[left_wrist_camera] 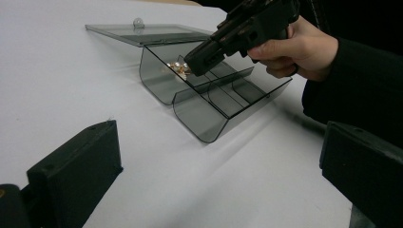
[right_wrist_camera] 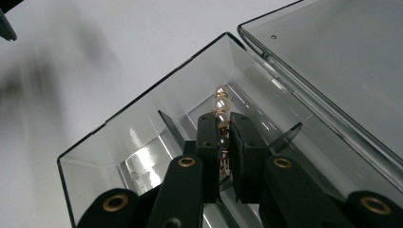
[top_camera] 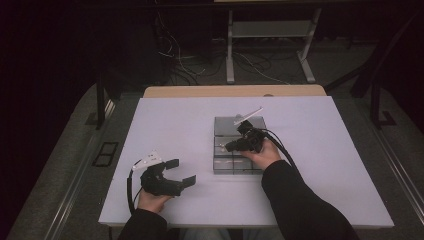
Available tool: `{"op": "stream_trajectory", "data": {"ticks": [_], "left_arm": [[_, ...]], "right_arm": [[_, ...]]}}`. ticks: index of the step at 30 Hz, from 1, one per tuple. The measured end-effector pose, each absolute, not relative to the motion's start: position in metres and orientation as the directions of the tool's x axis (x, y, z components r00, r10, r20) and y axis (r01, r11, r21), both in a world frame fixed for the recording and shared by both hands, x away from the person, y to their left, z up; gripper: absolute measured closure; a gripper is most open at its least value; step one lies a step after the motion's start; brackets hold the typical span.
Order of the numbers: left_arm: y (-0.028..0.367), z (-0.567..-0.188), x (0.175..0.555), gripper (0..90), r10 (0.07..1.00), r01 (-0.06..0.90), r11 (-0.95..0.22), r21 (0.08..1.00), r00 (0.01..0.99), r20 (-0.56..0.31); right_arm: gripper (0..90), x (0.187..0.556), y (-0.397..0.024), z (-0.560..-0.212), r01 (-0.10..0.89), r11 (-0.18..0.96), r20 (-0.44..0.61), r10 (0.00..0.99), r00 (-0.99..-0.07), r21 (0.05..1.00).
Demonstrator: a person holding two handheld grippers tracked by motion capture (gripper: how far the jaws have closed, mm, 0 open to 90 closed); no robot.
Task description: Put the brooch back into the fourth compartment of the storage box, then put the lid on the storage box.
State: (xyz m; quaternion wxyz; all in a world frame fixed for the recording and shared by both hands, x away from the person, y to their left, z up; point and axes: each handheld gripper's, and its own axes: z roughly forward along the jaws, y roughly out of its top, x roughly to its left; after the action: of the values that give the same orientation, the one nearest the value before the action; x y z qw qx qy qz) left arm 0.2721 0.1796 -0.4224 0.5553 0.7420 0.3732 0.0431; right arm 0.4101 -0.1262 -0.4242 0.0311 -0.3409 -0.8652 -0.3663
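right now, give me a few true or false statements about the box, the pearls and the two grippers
1. The right gripper is shut on a pearl-and-gold piece inside the box. True.
2. The smoked clear box has its lid closed. False: the lid is swung open, lying back behind the box.
3. The left gripper is open and holds nothing. True.
4. The left gripper is pressing down on the box. False: it sits apart from the box on the white table.
5. Dividers split the box into compartments. True.
6. The pearl piece lies on the table outside the box. False: it is inside a compartment.
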Motion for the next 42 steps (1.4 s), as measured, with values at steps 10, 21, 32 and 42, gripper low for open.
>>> {"op": "stream_trajectory", "data": {"ticks": [10,21,32,42], "left_arm": [[0.171,-0.416,0.271,0.0,0.587,0.508,-0.146,0.849,0.736,-0.339],[0.168,-0.41,0.283,0.0,0.59,0.52,-0.159,0.839,0.732,-0.341],[0.162,-0.399,0.299,0.0,0.561,0.519,-0.202,0.831,0.756,-0.336],[0.15,-0.396,0.319,0.0,0.542,0.534,-0.235,0.812,0.766,-0.346]], "right_arm": [[74.5,0.409,-0.128,-0.422,0.609,0.497,0.303,0.565,-0.768,0.618],[54.6,0.402,-0.14,-0.402,0.593,0.475,0.277,0.579,-0.767,0.65],[26.5,0.402,-0.162,-0.385,0.608,0.414,0.267,0.632,-0.728,0.678],[9.9,0.406,-0.186,-0.38,0.637,0.358,0.32,0.637,-0.701,0.683]]}}
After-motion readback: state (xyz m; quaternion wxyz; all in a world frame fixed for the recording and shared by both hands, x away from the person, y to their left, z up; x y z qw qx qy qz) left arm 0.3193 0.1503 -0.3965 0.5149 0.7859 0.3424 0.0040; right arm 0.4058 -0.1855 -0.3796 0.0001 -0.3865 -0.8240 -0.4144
